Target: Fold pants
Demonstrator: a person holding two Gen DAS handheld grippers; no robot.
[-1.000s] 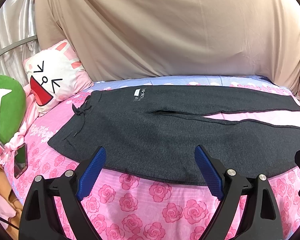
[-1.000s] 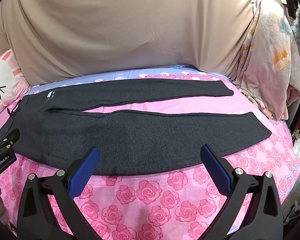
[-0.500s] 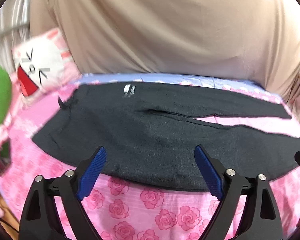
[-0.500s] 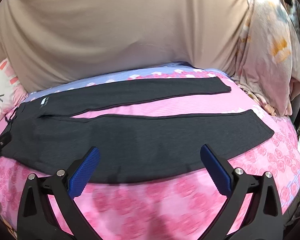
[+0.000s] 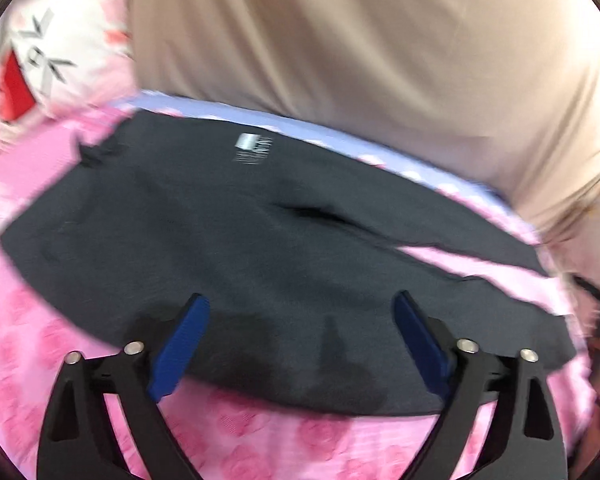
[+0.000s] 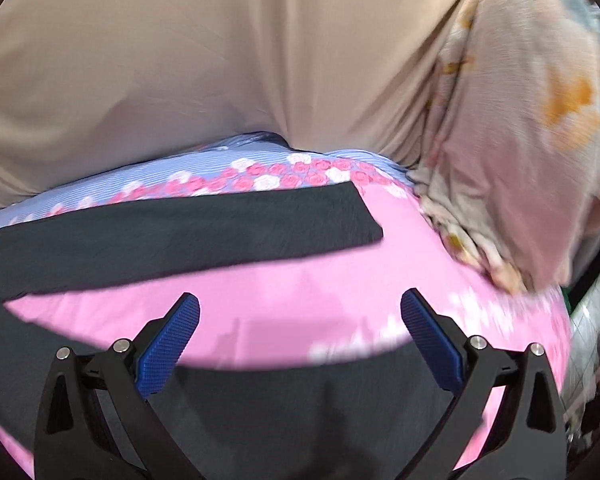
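- Left wrist view: your left claw (image 5: 300, 328) is spreading wider, nothing between its pads, above the near edge of the pants (image 5: 228, 240) lying flat on the bed (image 5: 40, 352); a cartoon pillow (image 5: 60, 52) sits far left.
- Your right claw (image 6: 300, 328) gapes empty over the near leg.
- A beige sheet (image 6: 200, 60) and a flowered blanket (image 6: 532, 120) border the bed.
- Compared with a second ago, both views sit closer to the pants.

1. You see flat dark charcoal knit pants (image 5: 260, 240) carrying a small white printed label (image 5: 247, 141).
2. Your pink rose-patterned bedsheet (image 6: 300, 312) turns lavender-striped at the far edge.
3. Your plain beige draped cloth (image 6: 220, 60) hangs behind.
4. Your black grippers' ribbed pads (image 6: 170, 344) are blue.
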